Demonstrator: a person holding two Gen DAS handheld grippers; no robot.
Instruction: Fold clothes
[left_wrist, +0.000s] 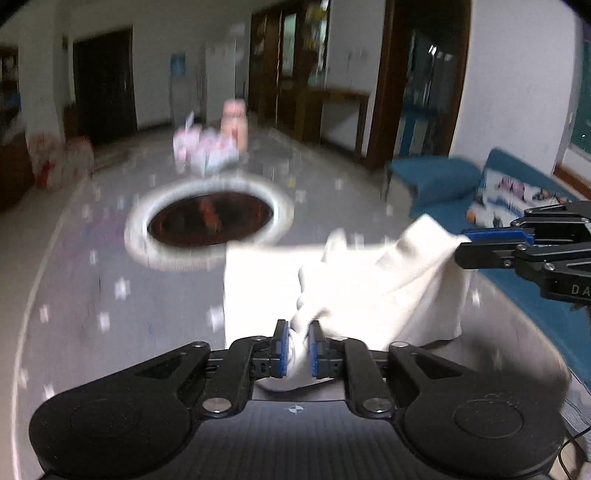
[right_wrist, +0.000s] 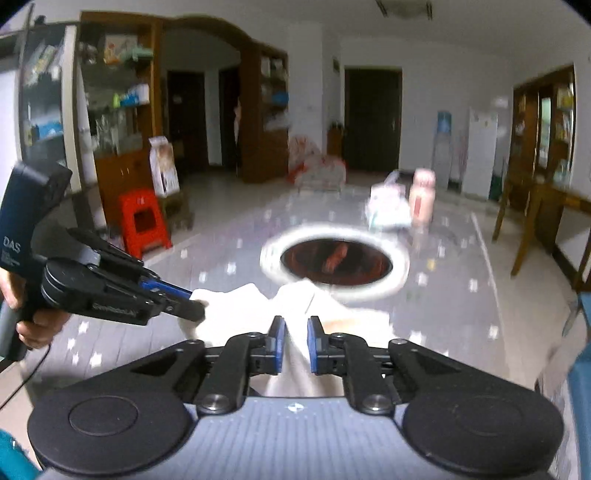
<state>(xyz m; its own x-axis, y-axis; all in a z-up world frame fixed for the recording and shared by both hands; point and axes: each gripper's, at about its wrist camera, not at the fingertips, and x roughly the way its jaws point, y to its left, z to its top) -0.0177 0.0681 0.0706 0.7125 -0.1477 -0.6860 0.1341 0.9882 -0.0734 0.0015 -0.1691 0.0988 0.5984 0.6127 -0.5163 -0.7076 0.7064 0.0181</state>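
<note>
A white garment (left_wrist: 354, 288) is lifted off the round grey star-patterned table (left_wrist: 110, 288). My left gripper (left_wrist: 298, 332) is shut on one bunched edge of it, close to the camera. My right gripper (left_wrist: 465, 243) comes in from the right in the left wrist view and is shut on another corner of the cloth. In the right wrist view the garment (right_wrist: 295, 306) runs between my right gripper's (right_wrist: 294, 332) blue pads, and the left gripper (right_wrist: 195, 301) pinches its left corner. The cloth hangs stretched between the two grippers.
A dark round hole with a white ring (left_wrist: 208, 221) sits mid-table behind the cloth. A pink bottle (left_wrist: 233, 123) and a small packet (left_wrist: 207, 147) stand at the far side. A blue sofa (left_wrist: 517, 206) is right of the table, a red stool (right_wrist: 144, 221) on the left.
</note>
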